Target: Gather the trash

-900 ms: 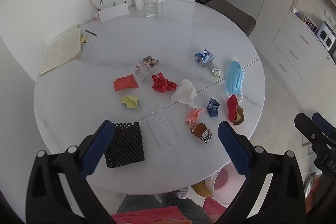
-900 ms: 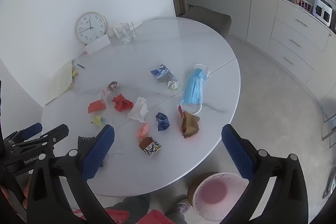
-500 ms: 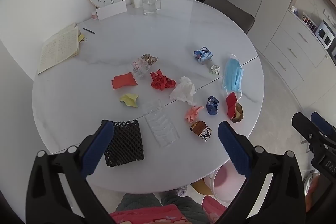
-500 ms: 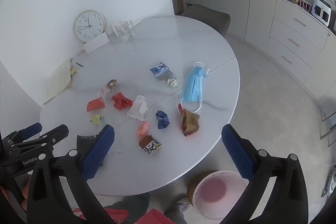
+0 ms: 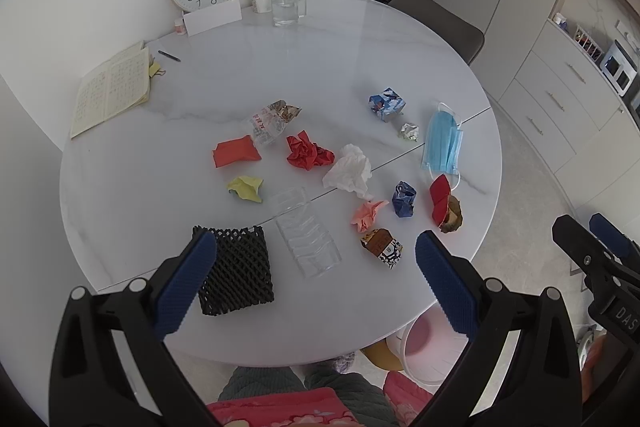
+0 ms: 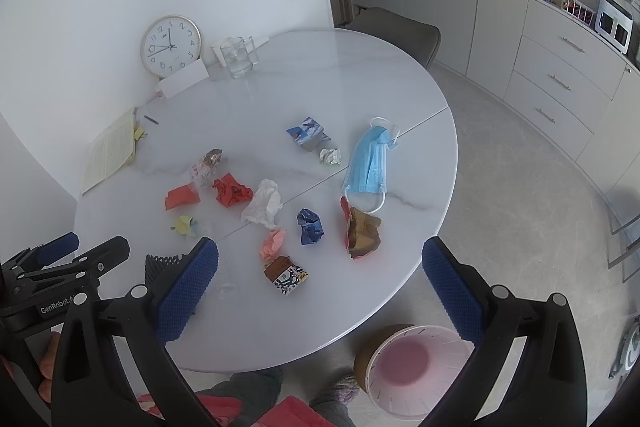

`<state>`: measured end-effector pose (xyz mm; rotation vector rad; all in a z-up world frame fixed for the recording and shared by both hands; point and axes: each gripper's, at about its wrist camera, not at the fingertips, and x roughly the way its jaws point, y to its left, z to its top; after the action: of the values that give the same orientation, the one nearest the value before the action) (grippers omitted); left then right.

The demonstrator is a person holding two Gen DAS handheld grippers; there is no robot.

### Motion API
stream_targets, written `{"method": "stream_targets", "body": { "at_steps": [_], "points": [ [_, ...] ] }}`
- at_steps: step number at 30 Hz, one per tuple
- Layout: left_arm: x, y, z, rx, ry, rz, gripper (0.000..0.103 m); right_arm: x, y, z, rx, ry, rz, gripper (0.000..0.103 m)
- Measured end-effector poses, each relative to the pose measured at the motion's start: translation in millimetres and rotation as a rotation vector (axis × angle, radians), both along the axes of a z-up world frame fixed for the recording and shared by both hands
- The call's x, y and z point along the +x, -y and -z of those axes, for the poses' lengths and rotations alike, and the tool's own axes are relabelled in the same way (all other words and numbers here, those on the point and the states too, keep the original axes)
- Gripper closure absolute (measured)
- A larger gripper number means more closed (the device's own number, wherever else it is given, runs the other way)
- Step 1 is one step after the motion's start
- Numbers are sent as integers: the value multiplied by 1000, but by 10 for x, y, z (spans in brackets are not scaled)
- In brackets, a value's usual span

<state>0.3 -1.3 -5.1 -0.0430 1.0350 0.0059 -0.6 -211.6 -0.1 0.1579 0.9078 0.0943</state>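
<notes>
We see the round white marble tabletop (image 5: 168, 211) filling mid-frame, trash scattered across its centre and lower right. Largest to smallest: a flat black foam net (image 5: 236, 273) at lower left, a clear ribbed plastic tray (image 5: 308, 241), a pale blue face mask (image 5: 442, 143) at right, crumpled white tissue (image 5: 349, 171), red paper (image 5: 309, 155). Our left claw (image 5: 316, 279) and right claw (image 6: 320, 285) both gape released, holding nothing.

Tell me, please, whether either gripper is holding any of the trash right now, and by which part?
Nothing is held. The left gripper and the right gripper both hang open above the table, with no trash between their fingers.
</notes>
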Motion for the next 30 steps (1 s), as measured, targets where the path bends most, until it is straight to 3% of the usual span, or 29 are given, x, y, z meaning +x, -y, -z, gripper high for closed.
{"method": "stream_targets", "body": {
  "at_steps": [30],
  "points": [
    [-17,-37,37,-4,-15,-4,8,-19,-4,58,-12,-15,-4,2]
  ]
}}
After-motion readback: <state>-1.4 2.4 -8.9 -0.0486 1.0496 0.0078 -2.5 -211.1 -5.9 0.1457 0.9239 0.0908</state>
